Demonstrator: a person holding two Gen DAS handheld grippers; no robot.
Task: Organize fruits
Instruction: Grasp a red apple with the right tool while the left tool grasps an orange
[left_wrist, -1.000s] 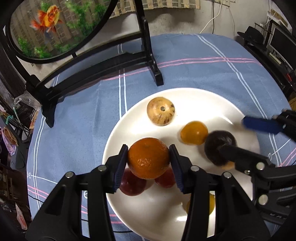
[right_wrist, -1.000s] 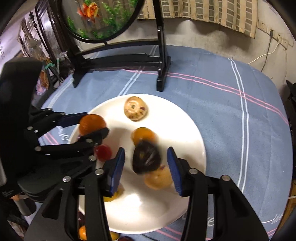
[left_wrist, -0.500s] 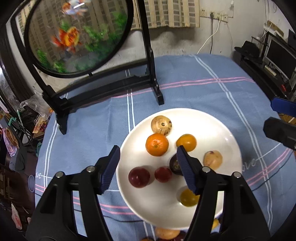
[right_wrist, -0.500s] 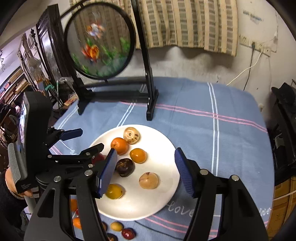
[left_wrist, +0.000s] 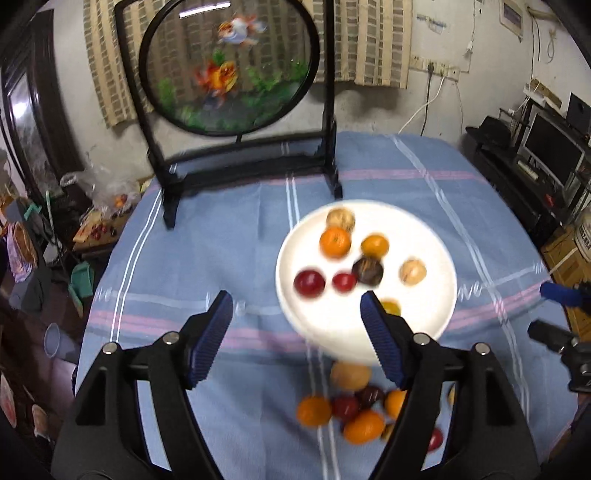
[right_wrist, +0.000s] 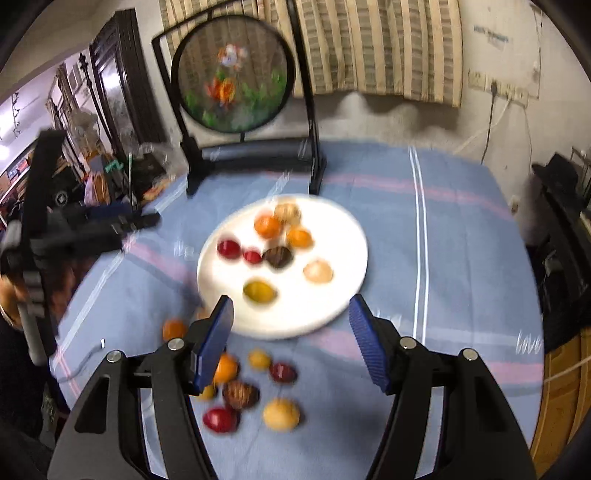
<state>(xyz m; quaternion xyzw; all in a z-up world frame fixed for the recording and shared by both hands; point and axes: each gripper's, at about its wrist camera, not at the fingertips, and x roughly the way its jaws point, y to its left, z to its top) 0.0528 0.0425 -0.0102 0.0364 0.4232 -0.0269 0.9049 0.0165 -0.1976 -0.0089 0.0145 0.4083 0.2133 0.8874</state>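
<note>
Both views are motion-blurred, yet the left gripper (left_wrist: 297, 315) plainly has its jaws spread wide with nothing between them, hanging over the blue striped tablecloth (left_wrist: 229, 229) with the white plate (left_wrist: 436, 314) at about one o'clock from it. The right gripper (right_wrist: 290, 314) is likewise spread and empty, the plate's near rim showing between its blue pads (right_wrist: 364, 345). Eight fruits lie on the plate (among them an orange (left_wrist: 335, 242), a red fruit (left_wrist: 309, 283) and a dark one (left_wrist: 367, 270)), while a loose cluster of fruit (right_wrist: 240, 391) rests on the cloth at the plate's six o'clock side.
</note>
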